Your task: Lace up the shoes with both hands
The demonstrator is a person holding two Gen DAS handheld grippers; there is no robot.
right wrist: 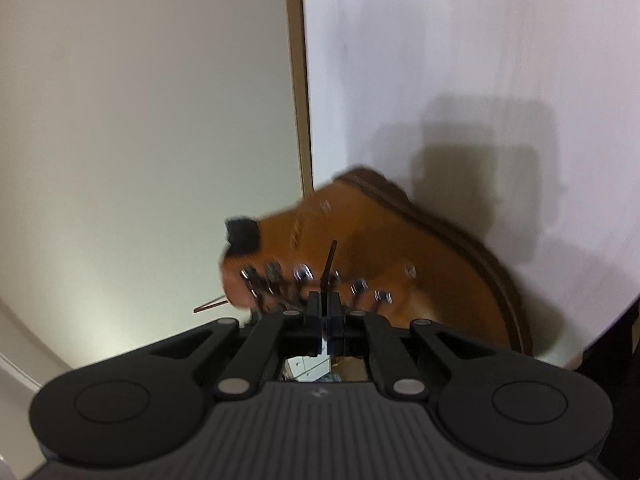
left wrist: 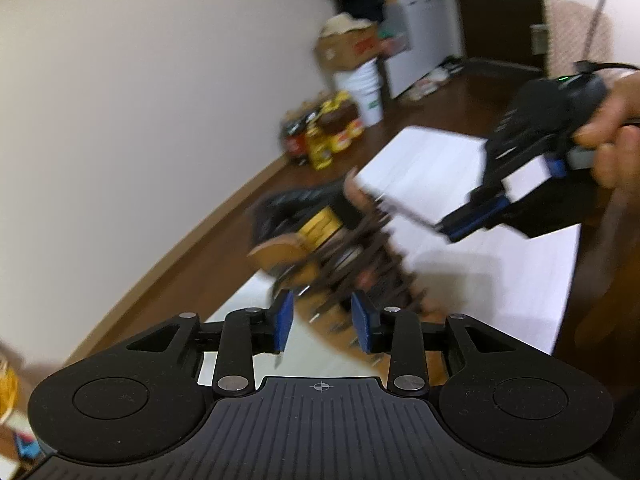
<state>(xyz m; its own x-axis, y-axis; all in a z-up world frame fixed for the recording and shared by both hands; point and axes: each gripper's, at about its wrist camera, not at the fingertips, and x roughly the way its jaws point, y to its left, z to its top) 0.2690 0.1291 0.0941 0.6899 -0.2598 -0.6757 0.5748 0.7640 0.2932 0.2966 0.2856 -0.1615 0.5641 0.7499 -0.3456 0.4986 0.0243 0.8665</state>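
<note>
A tan lace-up boot (left wrist: 304,248) lies blurred on a white sheet (left wrist: 500,280), its dark laces (left wrist: 372,248) and metal eyelets facing me. My left gripper (left wrist: 324,324) stands open just short of the laces, and nothing is pressed between its blue pads (left wrist: 285,322). My right gripper (left wrist: 446,230) reaches in from the right above the boot. In the right wrist view the boot (right wrist: 384,248) fills the middle, and the right gripper (right wrist: 325,308) is shut on a thin dark lace end (right wrist: 330,262) that sticks up from its fingers. A second lace end (right wrist: 210,304) pokes out to the left.
Bottles and jars (left wrist: 320,136) stand along the wall with a white bucket (left wrist: 366,92), a cardboard box (left wrist: 348,46) and a white cabinet (left wrist: 420,36) behind them. A hand (left wrist: 616,140) holds the right gripper. Brown wooden floor (left wrist: 180,280) surrounds the sheet.
</note>
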